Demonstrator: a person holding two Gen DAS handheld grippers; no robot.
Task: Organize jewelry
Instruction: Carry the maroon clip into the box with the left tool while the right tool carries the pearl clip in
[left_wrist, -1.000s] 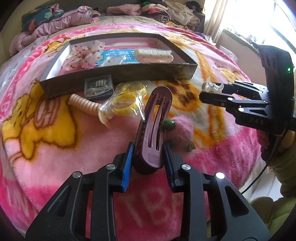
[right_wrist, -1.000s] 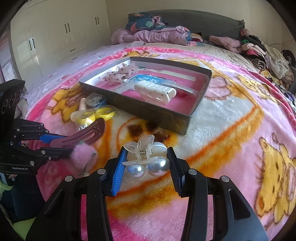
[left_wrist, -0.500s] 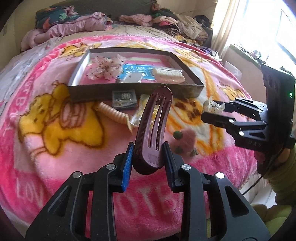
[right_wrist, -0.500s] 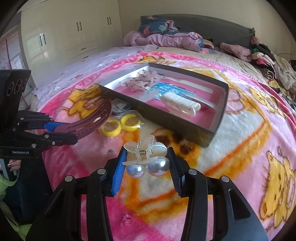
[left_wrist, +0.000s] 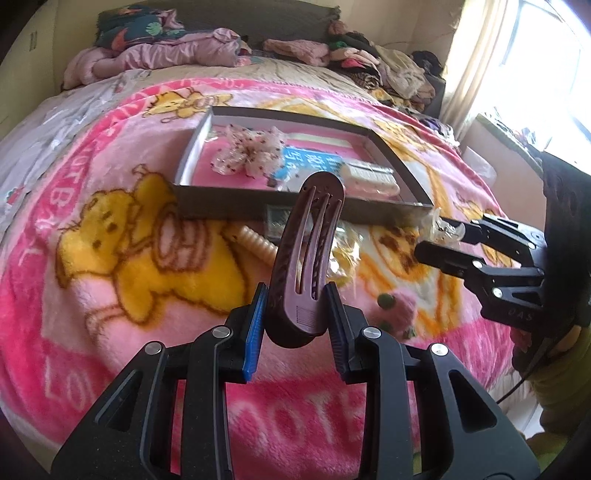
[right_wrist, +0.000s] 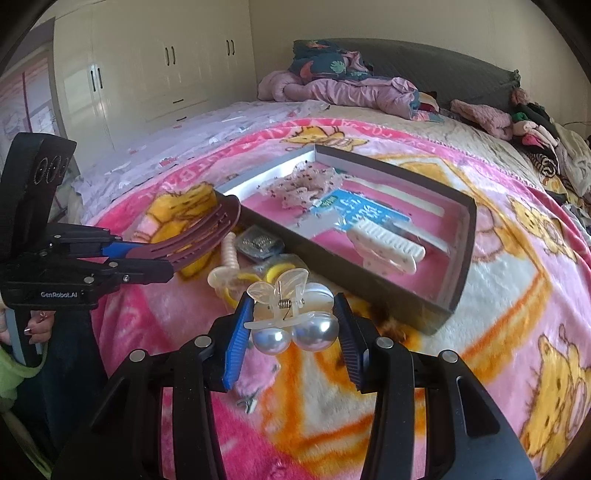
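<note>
My left gripper (left_wrist: 297, 310) is shut on a long maroon hair clip (left_wrist: 306, 254), held above the pink blanket in front of the box. My right gripper (right_wrist: 291, 325) is shut on a clear claw clip with two pearls (right_wrist: 295, 317), held in the air to the right of the left one. The dark shallow box (left_wrist: 295, 205) lies ahead on the bed and holds a floral scrunchie (left_wrist: 251, 153), a blue card (left_wrist: 314, 162) and a white claw clip (right_wrist: 388, 251). The right gripper also shows in the left wrist view (left_wrist: 439, 240), and the left gripper in the right wrist view (right_wrist: 166, 262).
In front of the box lie a cream spiral hair tie (left_wrist: 255, 242), a small dark packet (right_wrist: 258, 243), bagged yellow rings (right_wrist: 273, 275) and a pink pompom clip (left_wrist: 402, 308). Piles of clothes (left_wrist: 354, 62) line the headboard. The bed edge and a window (left_wrist: 546, 55) are at the right.
Both grippers have risen and drawn back from the bed with their clips still held. The box and loose items now look farther away and lower.
</note>
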